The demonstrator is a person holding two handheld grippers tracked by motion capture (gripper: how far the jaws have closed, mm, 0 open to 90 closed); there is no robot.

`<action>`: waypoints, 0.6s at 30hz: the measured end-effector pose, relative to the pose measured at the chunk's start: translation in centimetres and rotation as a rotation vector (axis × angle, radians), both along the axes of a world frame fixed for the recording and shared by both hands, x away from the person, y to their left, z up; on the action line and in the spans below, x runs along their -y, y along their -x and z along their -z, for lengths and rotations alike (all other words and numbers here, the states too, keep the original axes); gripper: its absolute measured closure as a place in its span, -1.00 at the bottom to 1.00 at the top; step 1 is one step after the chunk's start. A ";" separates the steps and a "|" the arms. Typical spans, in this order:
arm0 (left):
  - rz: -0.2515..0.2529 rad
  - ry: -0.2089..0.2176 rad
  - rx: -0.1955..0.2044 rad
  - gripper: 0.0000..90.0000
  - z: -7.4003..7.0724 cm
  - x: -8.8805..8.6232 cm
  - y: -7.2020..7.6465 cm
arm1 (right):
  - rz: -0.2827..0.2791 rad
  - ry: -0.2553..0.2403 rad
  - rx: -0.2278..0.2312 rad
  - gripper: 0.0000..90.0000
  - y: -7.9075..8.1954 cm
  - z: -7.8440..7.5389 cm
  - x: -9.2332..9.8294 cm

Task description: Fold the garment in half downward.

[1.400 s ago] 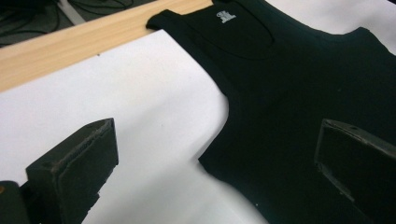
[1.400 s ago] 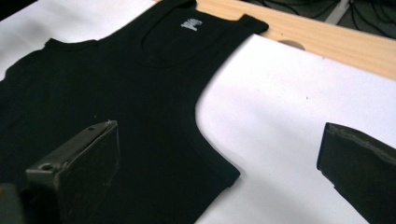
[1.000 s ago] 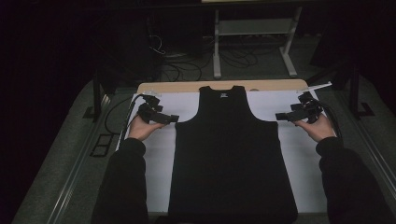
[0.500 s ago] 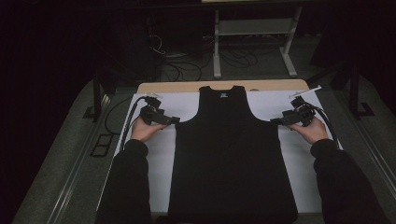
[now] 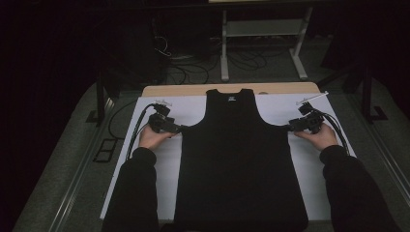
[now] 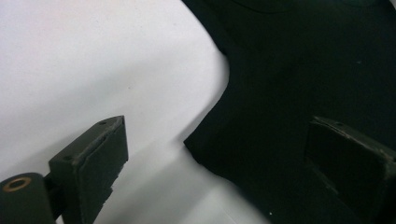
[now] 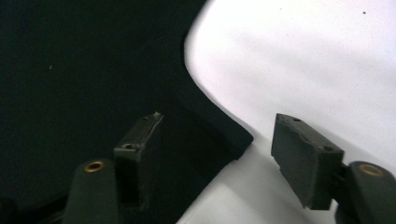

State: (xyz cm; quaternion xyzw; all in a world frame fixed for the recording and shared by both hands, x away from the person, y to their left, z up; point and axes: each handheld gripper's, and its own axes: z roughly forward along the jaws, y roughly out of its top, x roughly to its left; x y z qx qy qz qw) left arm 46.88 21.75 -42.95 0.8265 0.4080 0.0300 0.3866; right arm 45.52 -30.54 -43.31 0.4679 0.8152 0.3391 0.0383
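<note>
Black tank top (image 5: 240, 159) laid flat on white tabletop (image 5: 193, 108) — armpit corners straddled by left claw (image 5: 180, 129) and right claw (image 5: 289, 127), both open, jaws just closing, seemingly no grip.

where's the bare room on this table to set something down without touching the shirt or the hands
Bare white sheet lies at the far left corner, between the black tank top strap and the left claw, and likewise at the far right corner beyond the right claw. Narrow strips run beside each sleeve. The middle is taken by the top; both armhole corners are crowded, with the claws straddling them.
</note>
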 end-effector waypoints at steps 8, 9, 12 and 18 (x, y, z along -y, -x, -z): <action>0.007 -0.012 -0.002 -0.62 0.3 0.7 0.1 | 0.023 0.008 -0.010 -0.04 0.3 0.6 0.4; 0.008 -0.008 -0.003 -0.59 0.4 0.8 0.1 | 0.019 0.012 -0.010 -0.02 0.3 0.8 0.4; 0.009 -0.003 -0.006 -0.48 0.5 0.9 0.1 | 0.015 0.016 0.001 0.05 0.4 1.0 0.4; 0.018 0.003 -0.026 -0.27 0.6 0.8 0.1 | 0.023 0.025 0.024 0.11 0.4 0.9 0.1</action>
